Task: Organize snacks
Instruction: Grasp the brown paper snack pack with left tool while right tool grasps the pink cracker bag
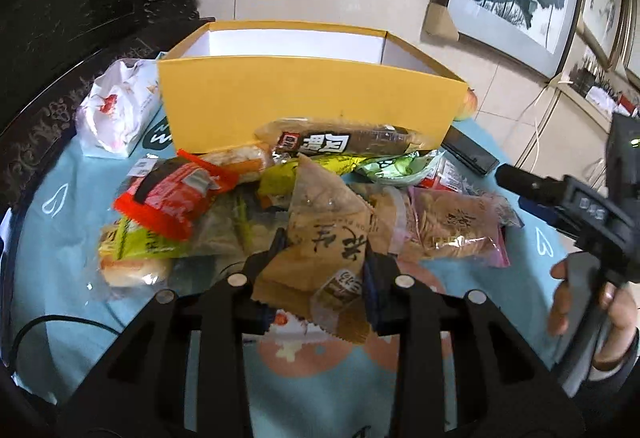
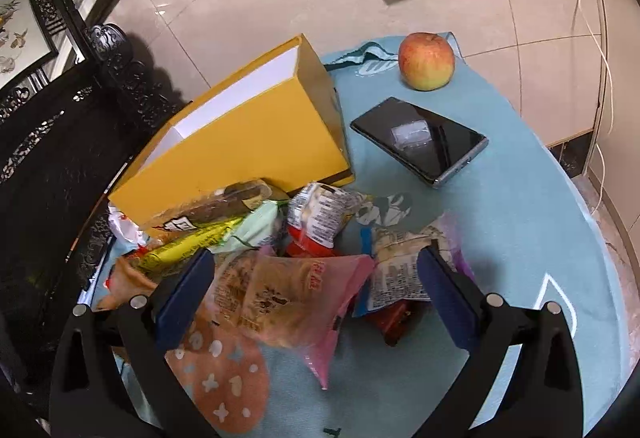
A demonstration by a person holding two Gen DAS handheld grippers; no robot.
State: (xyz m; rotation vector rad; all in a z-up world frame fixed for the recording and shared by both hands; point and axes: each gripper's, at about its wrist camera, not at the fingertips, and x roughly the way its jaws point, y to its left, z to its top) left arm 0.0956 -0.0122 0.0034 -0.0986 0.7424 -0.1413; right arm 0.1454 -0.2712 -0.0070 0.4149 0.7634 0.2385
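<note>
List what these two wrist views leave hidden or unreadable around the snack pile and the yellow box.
- Yellow box floor: hidden by its near wall in the left wrist view; the right wrist view shows only white inner walls.
- Apple: mostly behind the box corner in the left wrist view.
- Snacks low in the pile: covered by the brown packet that the left gripper is shut on.
- Small print on the white-label packet: too small to read.

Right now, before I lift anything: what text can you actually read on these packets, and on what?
Brown paper packet in the left gripper: large brush characters, upside down, not legible to me.
Long dark bar against the yellow box: bold white characters, inverted, unreadable.
White packet: fine print, too small.
Pink packet: print blurred.
</note>
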